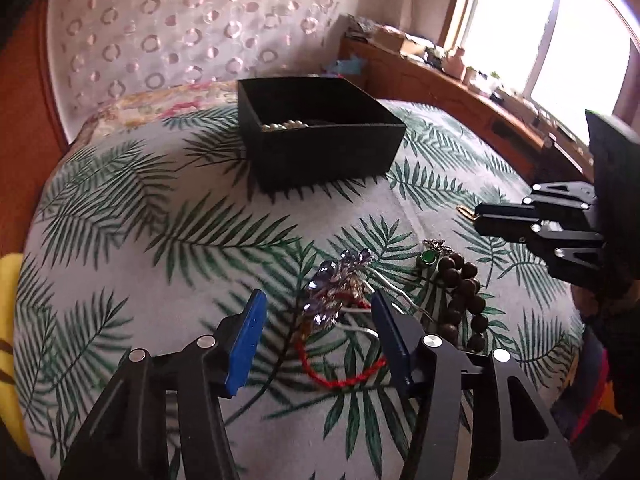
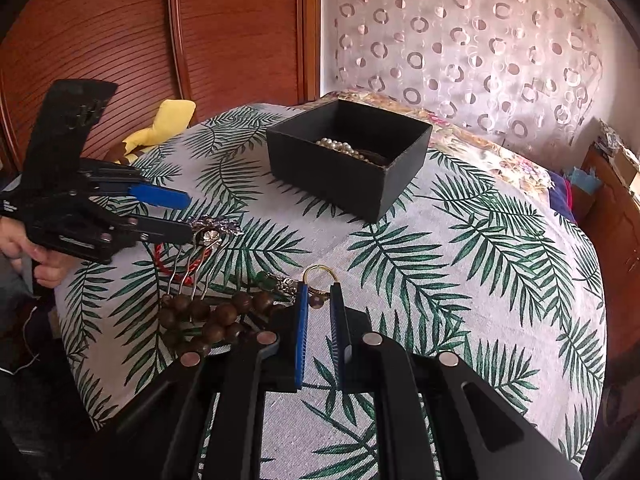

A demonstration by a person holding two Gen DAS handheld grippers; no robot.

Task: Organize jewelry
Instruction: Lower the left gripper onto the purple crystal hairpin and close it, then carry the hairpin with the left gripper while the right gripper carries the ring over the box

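A black open box [image 1: 320,136] [image 2: 352,160] with a pearl necklace [image 2: 338,146] inside stands on the leaf-print bedspread [image 1: 160,240]. My left gripper [image 1: 318,304] [image 2: 188,216] is open over a purple jewelled hair comb [image 1: 336,284] [image 2: 216,232] and a red cord bracelet [image 1: 344,376]. My right gripper [image 2: 320,290] [image 1: 478,220] has its jaws nearly shut on a gold hoop earring [image 2: 319,270] with a brown bead. A brown wooden bead bracelet [image 1: 464,296] [image 2: 212,316] and a green-stone pendant [image 1: 428,257] lie between the grippers.
A floral pillow [image 2: 460,136] lies behind the box against the curtain. A yellow plush toy [image 2: 160,124] sits at the bed's left edge. A wooden shelf with clutter [image 1: 460,80] runs under the window. A wooden wardrobe [image 2: 160,40] stands behind.
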